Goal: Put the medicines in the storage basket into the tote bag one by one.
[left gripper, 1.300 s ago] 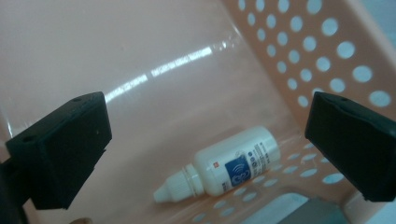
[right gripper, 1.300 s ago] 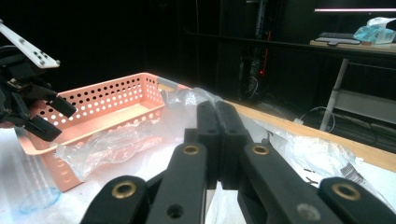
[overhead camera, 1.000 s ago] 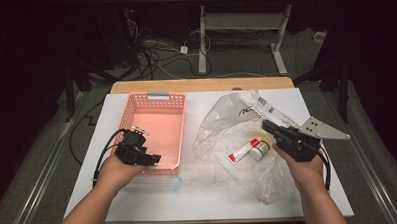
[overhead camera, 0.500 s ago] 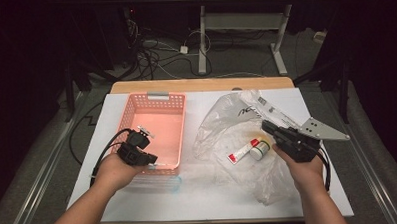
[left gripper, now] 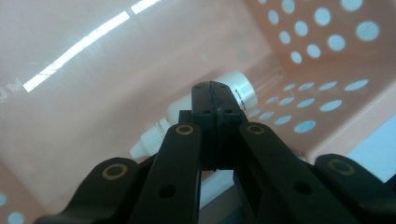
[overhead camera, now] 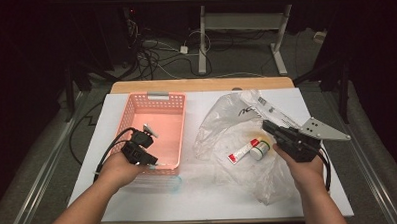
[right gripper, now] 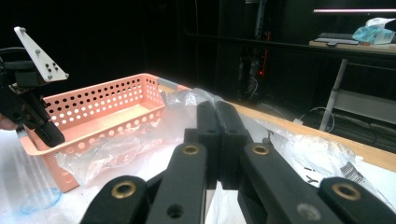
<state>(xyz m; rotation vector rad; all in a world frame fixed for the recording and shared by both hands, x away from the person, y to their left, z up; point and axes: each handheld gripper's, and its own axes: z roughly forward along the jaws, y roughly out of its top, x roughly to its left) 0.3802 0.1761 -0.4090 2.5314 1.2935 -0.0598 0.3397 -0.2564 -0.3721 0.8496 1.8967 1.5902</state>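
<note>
A pink perforated basket (overhead camera: 161, 111) stands left of centre on the white table. My left gripper (overhead camera: 149, 160) hangs over the basket's front rim, jaws shut together and empty. In the left gripper view the shut left gripper (left gripper: 215, 98) points at a small white bottle (left gripper: 236, 86) lying on the basket floor (left gripper: 93, 107), just beyond the tips. My right gripper (overhead camera: 267, 126) is shut above a crumpled clear plastic bag (overhead camera: 222, 126). A white tube with a red cap (overhead camera: 240, 151) and a small round jar (overhead camera: 261, 151) lie on the bag, just left of that hand.
A clear, blue-tinted piece of plastic (overhead camera: 156, 182) lies in front of the basket. The right gripper view looks over the bag (right gripper: 299, 149) toward the basket (right gripper: 107, 105) and the left gripper (right gripper: 35, 109). Desk legs and cables stand beyond the table's wooden far edge (overhead camera: 200, 85).
The left gripper has shifted slightly at the basket's front rim. The right hand and the things on the bag have not moved.
</note>
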